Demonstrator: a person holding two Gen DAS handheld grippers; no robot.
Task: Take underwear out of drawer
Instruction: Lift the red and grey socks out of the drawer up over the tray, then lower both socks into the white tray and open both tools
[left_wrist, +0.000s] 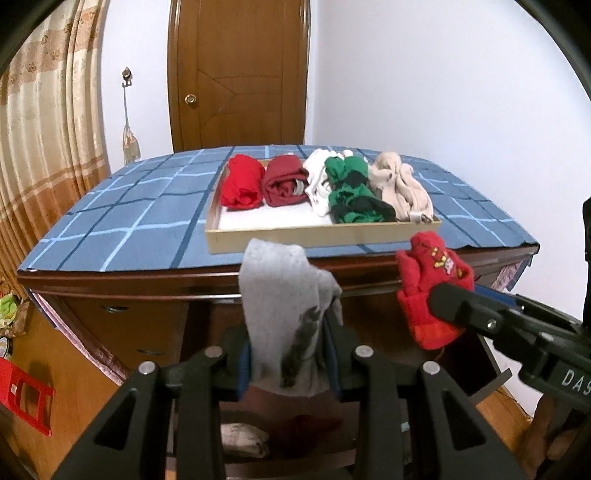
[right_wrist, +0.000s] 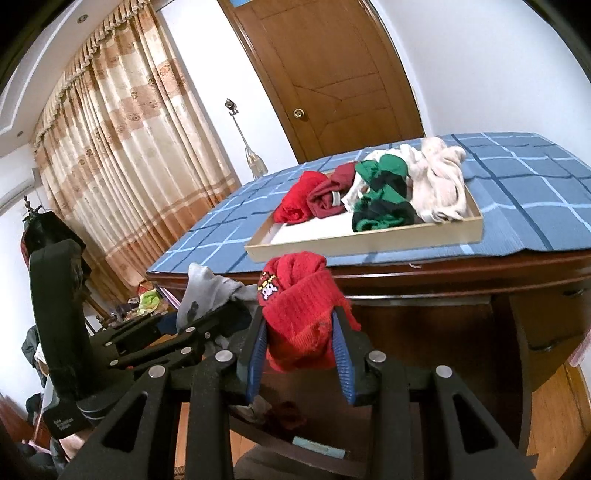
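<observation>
My left gripper (left_wrist: 290, 354) is shut on a grey garment (left_wrist: 284, 306) with a dark print, held up in front of the dresser. To its right, my right gripper (right_wrist: 301, 345) is shut on a red knitted garment (right_wrist: 299, 310) with a small emblem; it also shows in the left wrist view (left_wrist: 432, 288). Below both, the open drawer (left_wrist: 280, 435) lies in shadow with a pale piece (left_wrist: 243, 439) and a dark red piece (left_wrist: 306, 426) inside. On the dresser top a shallow wooden tray (left_wrist: 321, 236) holds several rolled garments in red, maroon, white, green and beige.
A blue checked cloth (left_wrist: 129, 221) covers the dresser top around the tray. A brown door (left_wrist: 240, 74) and white wall stand behind it, curtains (left_wrist: 40, 147) to the left. A red stool (left_wrist: 26, 398) sits on the floor at the lower left.
</observation>
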